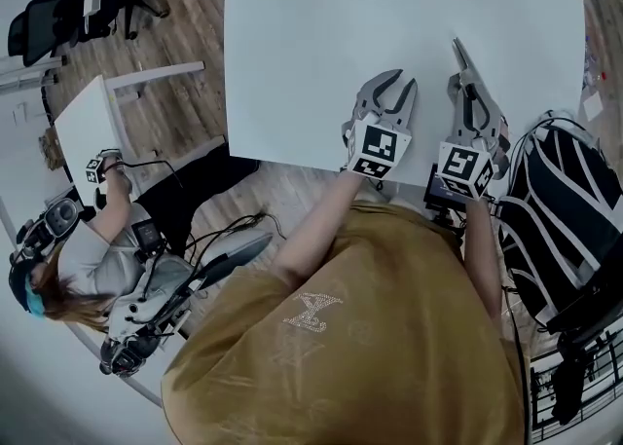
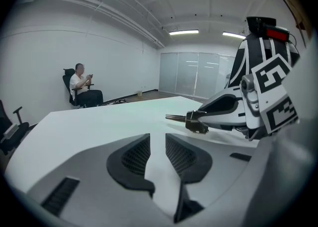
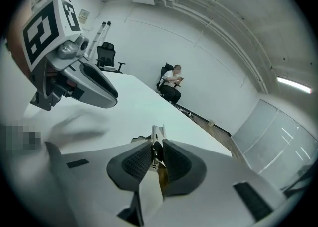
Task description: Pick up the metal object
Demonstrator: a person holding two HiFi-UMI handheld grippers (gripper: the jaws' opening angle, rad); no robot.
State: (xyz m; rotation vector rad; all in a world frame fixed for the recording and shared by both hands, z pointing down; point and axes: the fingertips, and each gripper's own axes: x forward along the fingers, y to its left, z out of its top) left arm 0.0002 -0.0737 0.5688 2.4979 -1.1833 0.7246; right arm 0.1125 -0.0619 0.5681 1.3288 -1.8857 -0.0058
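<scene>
A thin metal object point(image 1: 458, 52) sticks out forward from my right gripper point(image 1: 465, 75), which is shut on it above the white table point(image 1: 321, 34), near its front edge. In the right gripper view the metal strip point(image 3: 157, 134) is pinched between the dark pads point(image 3: 141, 159) of the right gripper point(image 3: 157, 152). The left gripper point(image 1: 398, 92) sits just left of it, open and empty. From the left gripper view, its own jaws point(image 2: 158, 144) stand apart over the table, and the right gripper point(image 2: 201, 123) shows with the metal object's tip point(image 2: 175, 117) pointing left.
The table's front edge point(image 1: 292, 161) is just below both grippers. A black-and-white striped bag point(image 1: 560, 219) stands at the right. At the left another person point(image 1: 88, 258) sits at a second white table point(image 1: 88, 127), with office chairs point(image 1: 88, 0) behind. A seated person point(image 2: 79, 84) is at the far wall.
</scene>
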